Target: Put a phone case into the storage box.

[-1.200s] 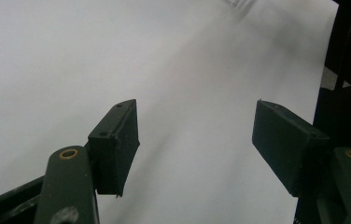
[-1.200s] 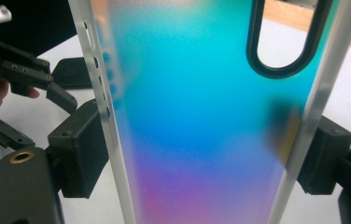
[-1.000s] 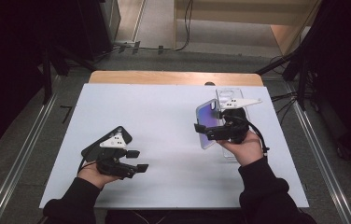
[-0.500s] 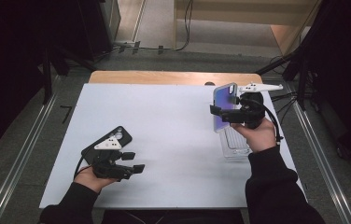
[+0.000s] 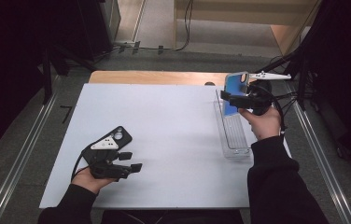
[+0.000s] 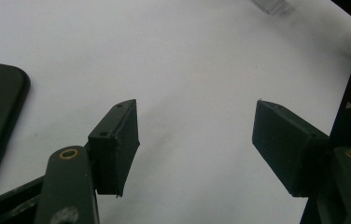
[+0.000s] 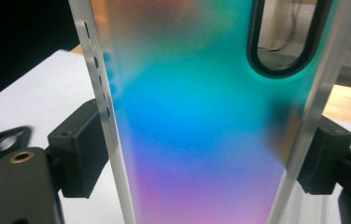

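The iridescent phone case (image 7: 201, 121) sits clamped between my right gripper (image 5: 233, 99) pads, held upright by its long edges, camera cutout at the top. Since a second ago I have carried it from over the near part of the clear tray (image 5: 234, 135) toward the tray's far end, slightly higher. The case now hangs above that far end, not yet inside; I judge lowering it into the tray as the next step. My left gripper (image 5: 129, 167) has stayed put, jaws apart and empty, with the black phone case (image 5: 117, 136) lying just beyond and left of them on the white table (image 5: 173, 140).
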The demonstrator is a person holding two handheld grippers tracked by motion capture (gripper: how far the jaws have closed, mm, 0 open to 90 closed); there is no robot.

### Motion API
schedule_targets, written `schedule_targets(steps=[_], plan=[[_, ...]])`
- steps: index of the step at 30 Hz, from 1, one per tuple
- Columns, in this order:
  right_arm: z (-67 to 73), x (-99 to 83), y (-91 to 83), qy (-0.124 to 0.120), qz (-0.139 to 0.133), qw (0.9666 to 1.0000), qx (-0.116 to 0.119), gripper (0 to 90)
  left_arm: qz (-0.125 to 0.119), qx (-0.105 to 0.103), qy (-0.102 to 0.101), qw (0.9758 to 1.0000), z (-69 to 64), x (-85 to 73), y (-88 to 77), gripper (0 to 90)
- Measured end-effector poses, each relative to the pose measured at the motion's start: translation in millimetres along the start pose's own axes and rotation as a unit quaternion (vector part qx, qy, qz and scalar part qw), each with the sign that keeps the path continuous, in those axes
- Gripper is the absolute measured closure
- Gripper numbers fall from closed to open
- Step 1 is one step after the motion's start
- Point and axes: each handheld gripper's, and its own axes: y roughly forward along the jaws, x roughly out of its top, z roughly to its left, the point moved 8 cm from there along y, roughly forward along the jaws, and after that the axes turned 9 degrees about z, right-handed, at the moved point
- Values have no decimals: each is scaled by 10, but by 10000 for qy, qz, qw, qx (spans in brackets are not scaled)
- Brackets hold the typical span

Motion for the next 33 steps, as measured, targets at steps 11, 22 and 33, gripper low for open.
schedule_targets(steps=[11,22,33], plan=[[-482,131,217,454,32,9980,-444,164,-2,-30,-120,9999,19,2,8,319],[-639,232,607,528,79,9967,-610,165,-20,-63,-87,9999,3,14,6,319],[-774,159,970,801,239,9941,-687,164,-22,-101,-99,9999,0,14,23,319]])
